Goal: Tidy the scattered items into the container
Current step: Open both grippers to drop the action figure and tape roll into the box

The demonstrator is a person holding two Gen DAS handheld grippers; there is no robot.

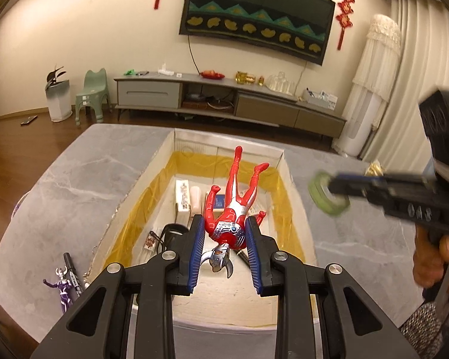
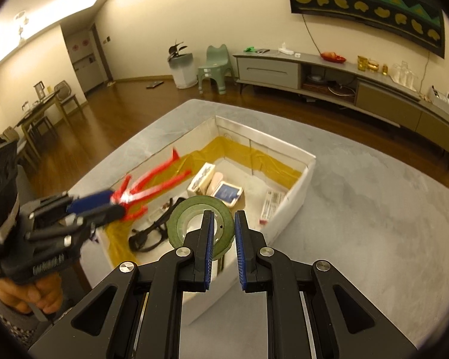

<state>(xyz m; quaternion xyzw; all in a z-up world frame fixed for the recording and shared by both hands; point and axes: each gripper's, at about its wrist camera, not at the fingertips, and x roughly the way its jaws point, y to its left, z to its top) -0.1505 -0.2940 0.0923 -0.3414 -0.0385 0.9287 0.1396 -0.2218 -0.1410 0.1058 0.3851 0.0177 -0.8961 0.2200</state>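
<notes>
two toy figures: the red one (image 1: 229,209) hangs over the box (image 1: 287,176), clamped at the chest by the left tool (image 1: 224,224), head toward the camera, legs pointing away. the purple one (image 1: 63,287) lies on the desk (image 1: 60,185) beside one marker (image 1: 73,275), its writing unreadable. the right tool (image 2: 224,224) pinches one green tape roll (image 2: 188,218) by its wall above the box.

From my right camera, the red figure (image 2: 152,184) in my left gripper (image 2: 116,206) is smeared by blur.

Left hand-held gripper (image 1: 224,233) clamped; right hand-held gripper (image 2: 223,227) clamped, both raised.
</notes>
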